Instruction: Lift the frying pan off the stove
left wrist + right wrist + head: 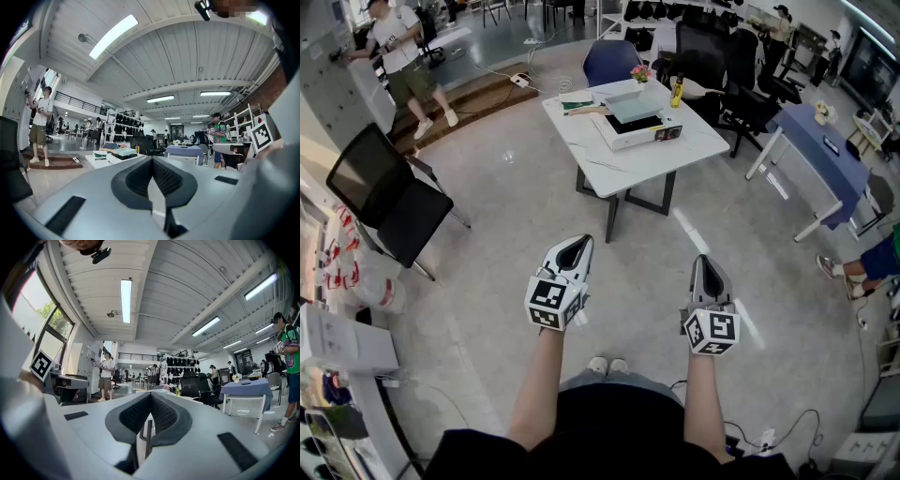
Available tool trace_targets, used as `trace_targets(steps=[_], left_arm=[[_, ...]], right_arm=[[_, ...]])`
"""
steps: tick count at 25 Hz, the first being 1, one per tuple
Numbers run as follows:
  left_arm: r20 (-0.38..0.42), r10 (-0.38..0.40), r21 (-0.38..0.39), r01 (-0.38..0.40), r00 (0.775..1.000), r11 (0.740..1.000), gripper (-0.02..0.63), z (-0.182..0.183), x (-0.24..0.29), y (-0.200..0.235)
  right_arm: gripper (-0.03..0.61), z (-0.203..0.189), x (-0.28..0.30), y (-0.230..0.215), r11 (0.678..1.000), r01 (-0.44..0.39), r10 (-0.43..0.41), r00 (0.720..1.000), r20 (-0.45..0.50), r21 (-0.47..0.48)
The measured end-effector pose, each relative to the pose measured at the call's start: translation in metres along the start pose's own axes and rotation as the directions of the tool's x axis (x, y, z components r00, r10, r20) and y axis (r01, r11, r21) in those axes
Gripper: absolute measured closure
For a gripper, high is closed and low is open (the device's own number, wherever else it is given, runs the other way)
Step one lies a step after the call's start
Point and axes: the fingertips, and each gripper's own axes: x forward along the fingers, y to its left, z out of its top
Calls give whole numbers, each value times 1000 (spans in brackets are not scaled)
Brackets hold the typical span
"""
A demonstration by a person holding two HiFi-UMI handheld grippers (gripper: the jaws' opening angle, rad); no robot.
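The white table (675, 155) stands a few steps ahead of me across the floor. On it lies a flat white stove (623, 136) with a dark top, and a pale greenish square thing (630, 105) rests on that. I cannot make out a frying pan at this distance. My left gripper (577, 246) and right gripper (705, 262) hang side by side over the floor, well short of the table. Both are shut with nothing in them. In the left gripper view the left gripper (152, 159) has its tips together; so does the right gripper (150, 394) in its own view.
A black office chair (389, 197) stands to the left and a blue chair (609, 61) behind the table. A blue-covered desk (825, 150) and black chairs (722, 75) fill the right. A person (403, 56) stands far left. A yellow bottle (677, 91) is on the table.
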Motion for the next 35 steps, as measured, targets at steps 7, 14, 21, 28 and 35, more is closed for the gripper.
trace_targets(steps=[7,14,21,28,35], left_arm=[[4,-2,-7,2,1000,1000,595,-1,3,3],[-8,-17,-11,17,1000,1000,595,-6,10,-2],[-13,-51,-31,50,999,998,595,-10,16,-8],[-6,-83,-81,83,996,993,592,-11,19,-10],[5,-89,-107,89,996,990,401,-10,18,-6]], right_arm=[[578,-1,4,1,1000,-4,4,1000,-3,1],[578,-5,5,-1,1000,-4,4,1000,-8,7],[577,-7,3,-9,999,9,-9,1000,-5,34],[577,-9,2,-12,999,14,-14,1000,-9,39],[577,-9,1,-12,999,19,-19,1000,-9,43]])
